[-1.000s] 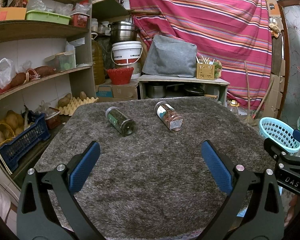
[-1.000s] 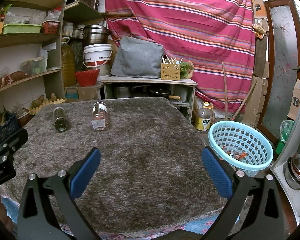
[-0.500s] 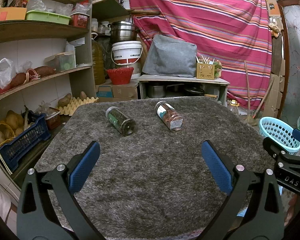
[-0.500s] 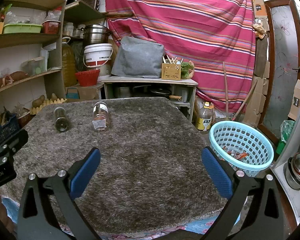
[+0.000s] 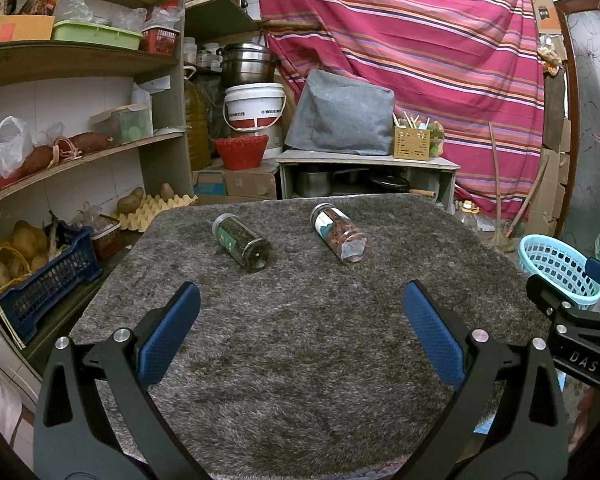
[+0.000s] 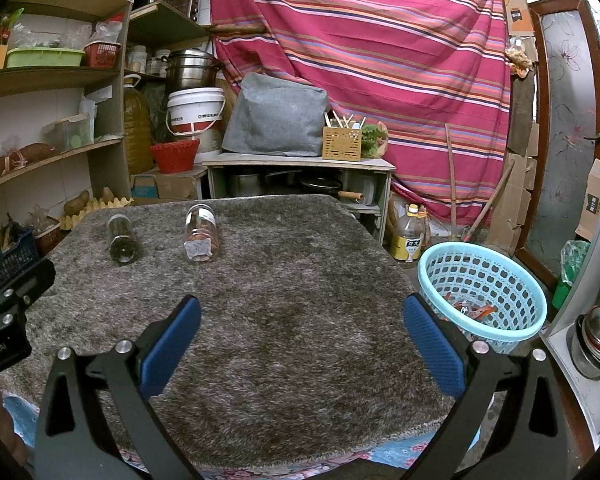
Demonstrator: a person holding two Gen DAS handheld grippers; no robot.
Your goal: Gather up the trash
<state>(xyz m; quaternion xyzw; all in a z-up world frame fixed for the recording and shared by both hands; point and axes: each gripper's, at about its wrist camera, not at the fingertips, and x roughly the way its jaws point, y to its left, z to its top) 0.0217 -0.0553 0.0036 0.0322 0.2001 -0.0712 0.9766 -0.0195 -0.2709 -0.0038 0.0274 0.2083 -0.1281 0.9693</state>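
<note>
Two clear jars lie on their sides on the grey shaggy table cover (image 5: 300, 340). The dark green-filled jar (image 5: 242, 242) is on the left, the reddish-filled jar (image 5: 339, 233) to its right; both also show in the right wrist view, the green jar (image 6: 121, 239) and the reddish jar (image 6: 201, 233). A light blue plastic basket (image 6: 482, 294) with some orange scraps inside stands on the floor right of the table; it also shows in the left wrist view (image 5: 558, 264). My left gripper (image 5: 300, 328) is open and empty, near the table's front. My right gripper (image 6: 300, 332) is open and empty too.
Shelves with potatoes, boxes and a blue crate (image 5: 44, 280) line the left. A low cabinet (image 5: 368, 176) with a grey cover and a white bucket (image 5: 256, 108) stand behind the table. A yellow oil bottle (image 6: 410, 234) and steel bowls (image 6: 598, 332) are at the right.
</note>
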